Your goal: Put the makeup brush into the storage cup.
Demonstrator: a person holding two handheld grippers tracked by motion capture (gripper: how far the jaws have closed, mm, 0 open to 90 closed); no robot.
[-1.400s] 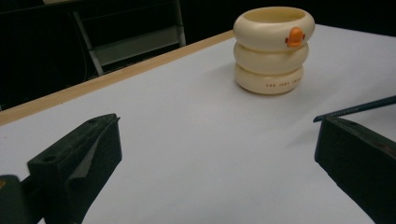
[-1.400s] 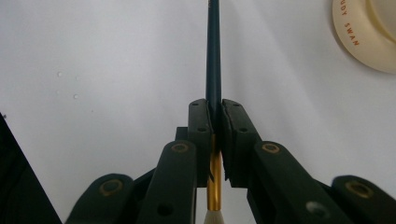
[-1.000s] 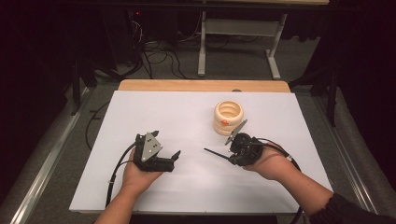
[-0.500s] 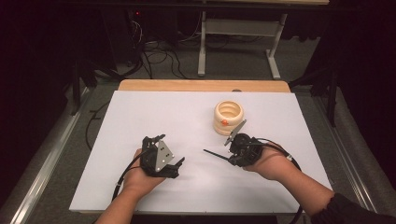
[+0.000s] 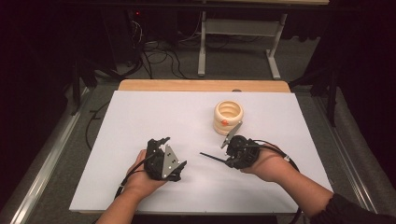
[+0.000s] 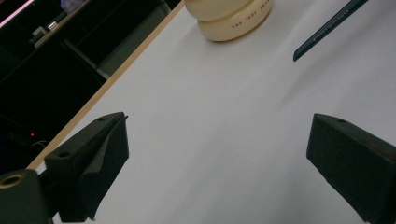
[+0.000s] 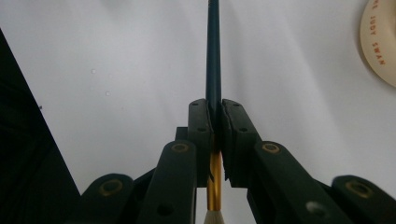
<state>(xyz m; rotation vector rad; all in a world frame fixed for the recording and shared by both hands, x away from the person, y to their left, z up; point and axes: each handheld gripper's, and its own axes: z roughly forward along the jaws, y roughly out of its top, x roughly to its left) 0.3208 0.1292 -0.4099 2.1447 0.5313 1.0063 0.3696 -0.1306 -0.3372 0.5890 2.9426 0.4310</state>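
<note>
We note the right tool (image 5: 227, 154) has its jaws pressed together on a slim dark brush (image 7: 213, 56): in the right gripper view the dark handle runs forward from between the pads, with a gold ferrule and pale bristles showing behind them, toward the hand. In the high view the handle tip points out to the left, clear of the white surface (image 5: 140, 121) or only just above it; we cannot tell which.

The left tool (image 5: 163, 161) is spread wide with nothing between its jaws. In the left gripper view it faces across the bare surface toward the cream ribbed holder (image 6: 229, 16), with the brush handle (image 6: 327, 30) entering at upper right.

The holder (image 5: 228, 116) stands upright near the back right of the surface, just beyond the right tool and apart from it.

Our judgement: pick-up of the brush is done. Placing it in the holder, or passing it to the left tool, remains. Early to middle stage.
</note>
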